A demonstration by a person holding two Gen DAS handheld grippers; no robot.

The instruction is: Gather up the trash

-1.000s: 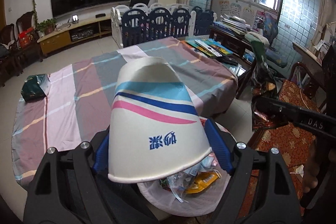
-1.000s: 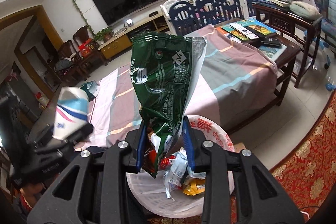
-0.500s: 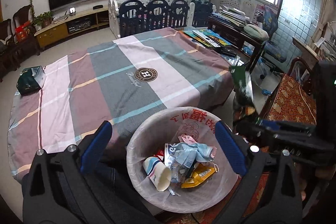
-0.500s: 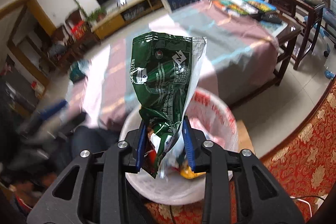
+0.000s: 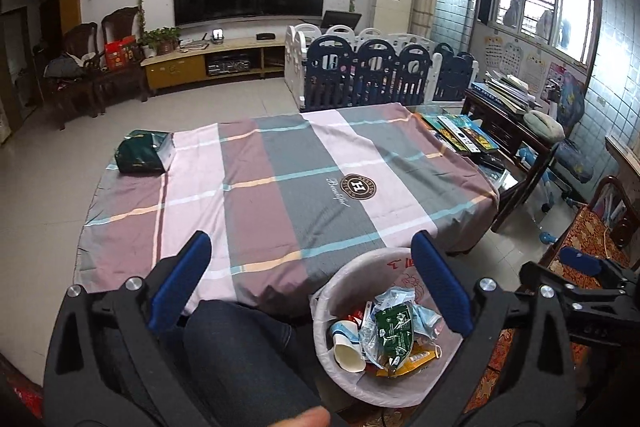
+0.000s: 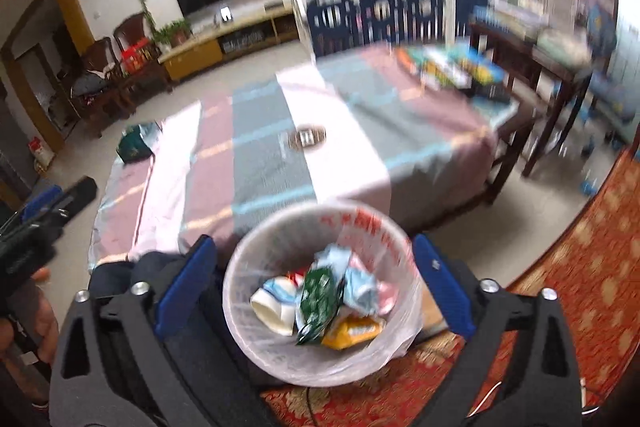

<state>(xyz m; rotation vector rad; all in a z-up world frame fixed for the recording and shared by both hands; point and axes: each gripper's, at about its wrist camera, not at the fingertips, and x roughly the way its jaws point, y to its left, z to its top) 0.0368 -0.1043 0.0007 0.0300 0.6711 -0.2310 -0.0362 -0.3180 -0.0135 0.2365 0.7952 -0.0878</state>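
A white-lined trash bin [image 5: 326, 339] [image 6: 240, 311] stands on the floor at the table's near edge. In it lie a paper cup [image 5: 347, 345] [image 6: 272, 309], a green snack bag [image 5: 394, 327] [image 6: 318, 297] and other wrappers. My left gripper [image 5: 308, 283] is open and empty, above the bin's left side and the person's knee. My right gripper [image 6: 316, 281] is open and empty, directly over the bin; it also shows at the right of the left wrist view [image 5: 580, 265]. A green packet [image 5: 142, 155] [image 6: 134, 147] lies on the table's far left corner.
The table wears a striped pink, grey and mauve cloth [image 5: 280, 183]. Books and a remote [image 5: 460, 135] lie at its far right end. A red patterned rug [image 6: 560, 307] lies to the right. The person's leg [image 5: 240, 355] is left of the bin.
My left gripper opened and dropped the paper cup into the bin. My right gripper then opened and dropped the green snack bag into the bin. Both now stand empty.
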